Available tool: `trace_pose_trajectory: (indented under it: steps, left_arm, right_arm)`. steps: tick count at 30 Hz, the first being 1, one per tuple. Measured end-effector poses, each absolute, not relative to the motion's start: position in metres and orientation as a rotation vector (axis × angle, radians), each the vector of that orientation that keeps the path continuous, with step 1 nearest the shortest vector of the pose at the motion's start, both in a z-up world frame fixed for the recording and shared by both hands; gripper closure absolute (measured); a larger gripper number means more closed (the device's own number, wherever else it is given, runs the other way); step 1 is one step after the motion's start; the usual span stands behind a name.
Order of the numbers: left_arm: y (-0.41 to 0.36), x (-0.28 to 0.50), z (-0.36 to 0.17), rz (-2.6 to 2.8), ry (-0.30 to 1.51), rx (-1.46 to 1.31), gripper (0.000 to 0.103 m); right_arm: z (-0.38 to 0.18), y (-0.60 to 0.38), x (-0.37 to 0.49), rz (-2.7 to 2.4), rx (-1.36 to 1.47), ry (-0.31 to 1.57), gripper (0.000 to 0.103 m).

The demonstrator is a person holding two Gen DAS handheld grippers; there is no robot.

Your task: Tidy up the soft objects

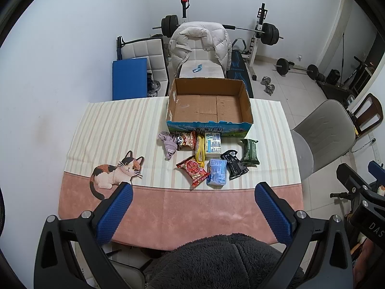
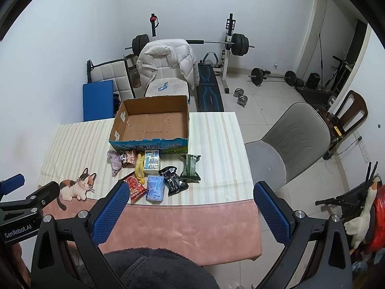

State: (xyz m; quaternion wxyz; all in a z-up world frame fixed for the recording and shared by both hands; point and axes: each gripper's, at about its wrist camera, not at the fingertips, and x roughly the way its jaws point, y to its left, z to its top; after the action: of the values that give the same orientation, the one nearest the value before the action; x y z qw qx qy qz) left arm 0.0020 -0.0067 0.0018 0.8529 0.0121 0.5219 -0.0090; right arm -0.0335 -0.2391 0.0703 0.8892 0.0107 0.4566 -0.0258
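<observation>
An open, empty cardboard box (image 1: 208,103) stands at the table's far side; it also shows in the right wrist view (image 2: 154,122). In front of it lie several soft packs: a purple cloth (image 1: 168,144), a red snack bag (image 1: 193,171), a light blue pack (image 1: 217,171), a black pouch (image 1: 234,165), a green pack (image 1: 250,151), a white-blue pack (image 1: 213,144) and a yellow bag (image 1: 200,150). My left gripper (image 1: 195,187) is open and empty above the table's near edge. My right gripper (image 2: 191,187) is open and empty, also short of the packs (image 2: 156,187).
A striped and pink cloth with a cat picture (image 1: 115,172) covers the table (image 1: 192,207). A grey chair (image 1: 322,134) stands to the right. A chair with a white jacket (image 1: 199,45), a weight bench and dumbbells (image 1: 269,85) lie beyond. Dark fleece (image 1: 226,260) is below the grippers.
</observation>
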Motion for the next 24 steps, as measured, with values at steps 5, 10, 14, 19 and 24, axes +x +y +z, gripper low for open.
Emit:
trace_pose_trajectory:
  steps: [5,10,14,19,24]
  left_arm:
    - [-0.006,0.006,0.007,-0.016,1.098,0.026,0.0]
    - [-0.006,0.007,0.008,-0.015,1.096,0.025,0.0]
    - [-0.006,0.007,0.011,-0.014,1.094,0.024,0.0]
    - [-0.007,0.009,0.013,-0.012,1.09,0.022,0.0]
    - [-0.006,0.011,0.018,-0.009,1.084,0.021,0.0]
  right_arm:
    - [0.069,-0.238,-0.034,-0.055,0.024,0.949,0.0]
    - [0.069,-0.238,-0.034,-0.053,0.018,0.943,0.0]
    - [0.071,-0.236,-0.036,-0.049,0.018,0.941,0.0]
    - [0.071,-0.235,-0.037,-0.049,0.016,0.939,0.0]
    - [0.073,-0.234,-0.039,-0.039,0.011,0.933,0.0]
